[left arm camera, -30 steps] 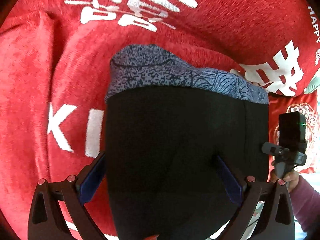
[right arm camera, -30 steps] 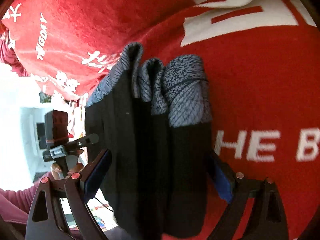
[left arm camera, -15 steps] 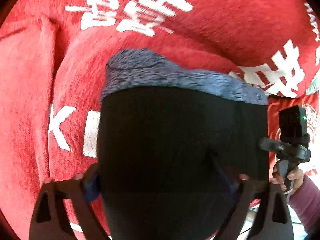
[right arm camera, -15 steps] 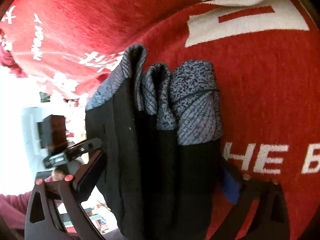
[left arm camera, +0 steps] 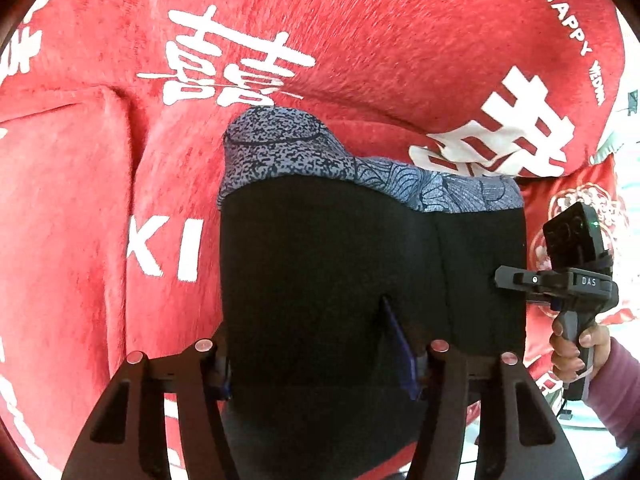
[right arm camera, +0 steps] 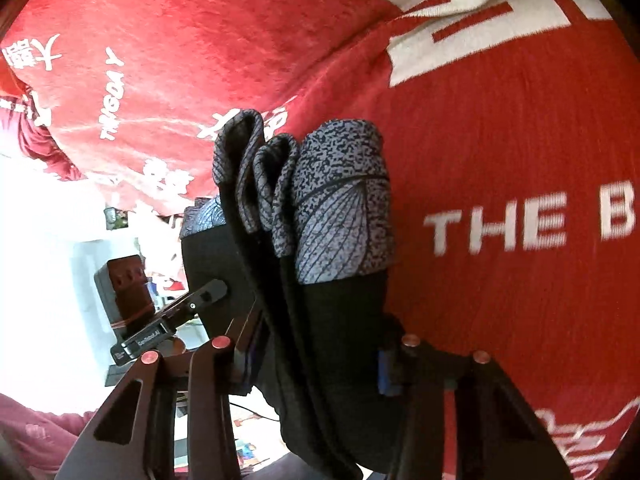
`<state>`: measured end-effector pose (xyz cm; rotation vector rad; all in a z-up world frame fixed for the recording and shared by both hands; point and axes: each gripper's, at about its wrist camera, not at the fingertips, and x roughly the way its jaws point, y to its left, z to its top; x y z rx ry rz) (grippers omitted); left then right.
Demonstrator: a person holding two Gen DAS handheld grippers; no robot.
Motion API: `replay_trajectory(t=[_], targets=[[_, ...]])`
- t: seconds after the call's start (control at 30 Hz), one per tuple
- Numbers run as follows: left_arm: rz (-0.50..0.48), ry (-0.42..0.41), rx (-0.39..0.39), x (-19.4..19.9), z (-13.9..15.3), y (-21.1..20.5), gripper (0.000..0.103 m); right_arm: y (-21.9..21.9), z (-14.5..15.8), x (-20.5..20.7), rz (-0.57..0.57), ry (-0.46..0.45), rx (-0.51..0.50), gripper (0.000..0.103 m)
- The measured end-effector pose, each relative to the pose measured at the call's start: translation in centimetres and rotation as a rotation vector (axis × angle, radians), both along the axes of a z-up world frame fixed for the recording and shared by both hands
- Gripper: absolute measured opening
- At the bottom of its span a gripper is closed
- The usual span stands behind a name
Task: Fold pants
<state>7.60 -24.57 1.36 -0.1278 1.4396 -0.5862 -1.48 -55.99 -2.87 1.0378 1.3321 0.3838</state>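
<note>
The black pants [left arm camera: 328, 264] with a grey-blue patterned waistband [left arm camera: 288, 148] are folded into several layers and held up over the red blanket. My left gripper [left arm camera: 316, 344] is shut on the near edge of the pants. My right gripper [right arm camera: 316, 344] is shut on the stacked layers [right arm camera: 336, 320] seen edge-on, waistband folds [right arm camera: 340, 208] pointing away. The right gripper also shows at the right of the left wrist view [left arm camera: 568, 280]. The left gripper shows in the right wrist view [right arm camera: 160, 320].
A red blanket with white lettering [left arm camera: 360, 32] covers the surface under and behind the pants; it also fills the right wrist view [right arm camera: 500, 140]. A red patterned cushion [left arm camera: 576, 200] lies at the right edge. A bright room is beyond the left side [right arm camera: 48, 260].
Both grippers' jaws have closed in on the pants from a wider spread. The pants have tilted and shifted slightly, and the waistband sits a little lower against the blanket.
</note>
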Motion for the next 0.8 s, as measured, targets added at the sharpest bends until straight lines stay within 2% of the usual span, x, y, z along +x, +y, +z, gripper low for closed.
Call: replay_trajectory(t=[0.13, 0.27, 0.37, 0.47, 0.5, 0.53, 0.6, 0.7, 0.73, 0.8], targets=[[0.001, -0.006, 0.008, -2.0, 2.1, 1.7, 0.060, 1.2, 1.3, -1.7, 0.002, -0.006, 0.046, 0.046], [0.006, 0.009, 0.025, -3.4, 2.3, 3.4, 0.060, 2.6, 2.1, -3.4, 0.000, -0.020, 0.066, 0.046], [-0.001, 0.041, 0.040, -4.1, 0.6, 4.8, 0.061, 4.2, 1.3, -4.6, -0.008, -0.010, 0.061, 0.046], [-0.020, 0.064, 0.082, -4.9, -2.8, 5.8, 0.061, 5.3, -1.1, -5.8, -0.012, 0.030, 0.023, 0.046], [-0.018, 0.062, 0.090, -5.1, -3.6, 6.1, 0.069, 5.7, -1.8, -6.0, -0.003, 0.041, -0.005, 0.048], [-0.002, 0.024, 0.084, -5.2, -3.9, 6.5, 0.077, 6.0, -2.3, -6.3, -0.001, 0.036, -0.052, 0.051], [0.009, 0.014, 0.068, -5.1, -4.3, 7.0, 0.081, 6.0, -2.6, -6.3, -0.017, 0.019, -0.073, 0.053], [0.007, -0.008, 0.104, -5.0, -4.4, 7.2, 0.097, 5.9, -2.9, -6.4, -0.029, 0.032, -0.134, 0.066], [0.001, -0.019, 0.120, -5.1, -4.4, 7.2, 0.097, 5.9, -2.8, -6.5, -0.035, 0.039, -0.174, 0.072], [0.002, -0.015, 0.132, -5.2, -4.2, 7.5, 0.097, 5.7, -2.2, -7.0, -0.060, 0.054, -0.229, 0.075]])
